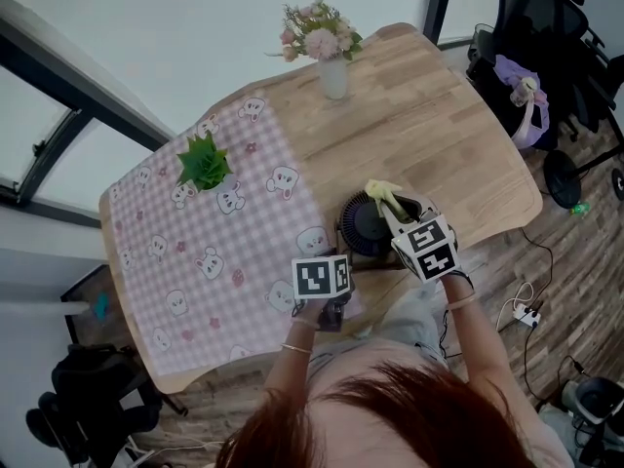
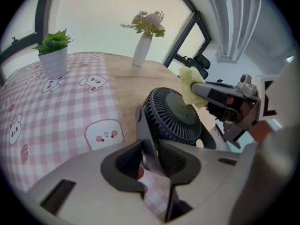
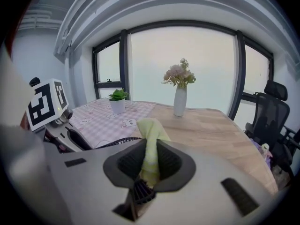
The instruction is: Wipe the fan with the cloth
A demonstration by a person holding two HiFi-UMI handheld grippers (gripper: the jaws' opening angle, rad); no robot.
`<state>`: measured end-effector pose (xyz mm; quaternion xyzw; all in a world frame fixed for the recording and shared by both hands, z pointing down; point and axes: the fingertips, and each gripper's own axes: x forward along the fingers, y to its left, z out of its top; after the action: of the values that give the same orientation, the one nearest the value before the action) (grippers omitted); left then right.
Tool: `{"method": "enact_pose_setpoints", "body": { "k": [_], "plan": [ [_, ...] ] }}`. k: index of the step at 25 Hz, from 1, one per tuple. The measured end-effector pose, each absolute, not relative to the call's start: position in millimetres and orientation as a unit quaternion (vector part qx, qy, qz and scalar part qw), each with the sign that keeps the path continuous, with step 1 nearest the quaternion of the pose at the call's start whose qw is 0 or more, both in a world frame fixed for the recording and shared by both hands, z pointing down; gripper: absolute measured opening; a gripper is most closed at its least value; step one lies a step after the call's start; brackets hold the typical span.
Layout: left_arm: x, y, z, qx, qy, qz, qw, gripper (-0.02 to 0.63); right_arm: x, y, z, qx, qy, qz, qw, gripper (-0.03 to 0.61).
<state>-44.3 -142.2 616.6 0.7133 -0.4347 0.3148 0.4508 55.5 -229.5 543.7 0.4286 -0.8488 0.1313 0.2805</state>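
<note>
Near the front edge of a wooden counter [image 1: 439,135], close to the person, sits a small dark fan [image 1: 369,227]. It stands just where a pink checked tablecloth [image 1: 195,252] printed with cartoon figures gives way to bare wood. Its round slatted grille is tilted upward.

The left gripper [image 1: 336,273] comes in from the fan's left side. Seen from the left gripper view, its fingers stand narrowly apart on either side of a grey upright bar of the fan's frame, and the pads look pressed against it.

The right gripper [image 1: 395,211] hangs over the fan's right side. Its fingers are closed on a pale yellow cloth [image 3: 151,139], which bunches up above the pads. From the left gripper view the cloth [image 2: 190,86] sits at the top rim of the grille, touching or almost touching it.

Farther back on the tablecloth stands a green plant in a white pot [image 1: 203,164]. A white vase of pink flowers [image 1: 331,71] stands at the counter's far edge. A black office chair [image 1: 546,27] is on the floor to the right.
</note>
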Motion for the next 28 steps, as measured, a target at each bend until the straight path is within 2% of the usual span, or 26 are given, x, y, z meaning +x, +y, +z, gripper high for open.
{"method": "enact_pose_setpoints", "body": {
  "k": [10,15,28],
  "plan": [
    [-45.3,-146.2,620.3,0.687,-0.459,0.316,0.465,0.064,49.2,-237.2,565.7,0.404,-0.848,0.151,0.308,0.051],
    [-43.3,-148.3,621.7,0.688,-0.469,0.33,0.445,0.049,50.8,-239.9,574.2,0.405,-0.844,0.158,0.314,0.051],
    [-43.1,-148.5,621.8,0.678,-0.49,0.322,0.443,0.044,57.6,-237.4,576.5,0.414,-0.834,0.173,0.322,0.051]
  ]
}}
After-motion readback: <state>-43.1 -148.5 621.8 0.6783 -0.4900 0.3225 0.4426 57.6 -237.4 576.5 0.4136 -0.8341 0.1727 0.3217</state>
